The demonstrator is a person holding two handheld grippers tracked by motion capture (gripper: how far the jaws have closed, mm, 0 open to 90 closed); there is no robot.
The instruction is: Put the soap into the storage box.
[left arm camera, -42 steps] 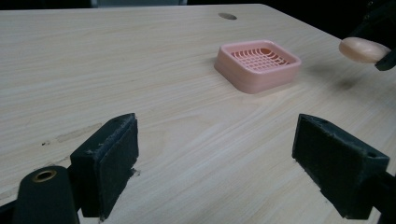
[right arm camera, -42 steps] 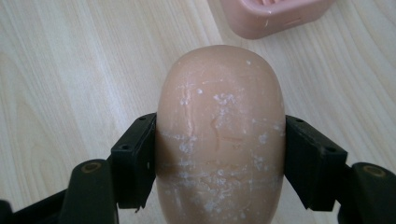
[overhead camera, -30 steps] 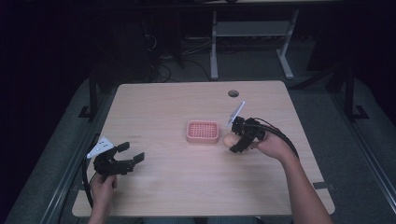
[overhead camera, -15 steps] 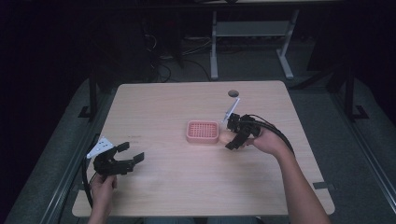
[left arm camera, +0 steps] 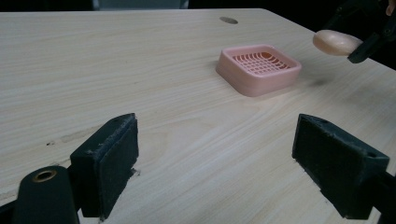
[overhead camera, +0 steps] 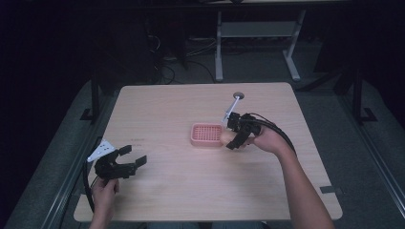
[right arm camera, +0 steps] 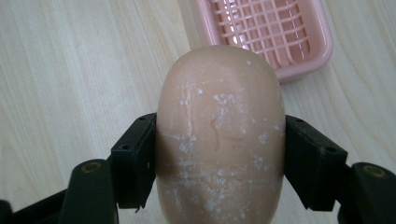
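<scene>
Sitting between the two black jaws of the right gripper, the soap bar is up in the air, just beside the pink soap dish and a little above the table. The jaws press on its two long sides, near the middle, and that looks like a good spot to hold it. The soap is smooth and round like an egg, with dry white flecks on its skin. It is probably hard and light, but also slippery, so it could pop out if the squeeze is too strong or too weak. A firm, steady hold should work best. The dish has a grid of little holes in its floor and stands flat near the middle of the table, with nothing in it. From the high view, the soap is at the right edge of the dish. The left gripper rests far away near the table's left edge, with its jaws spread wide and nothing between them.
</scene>
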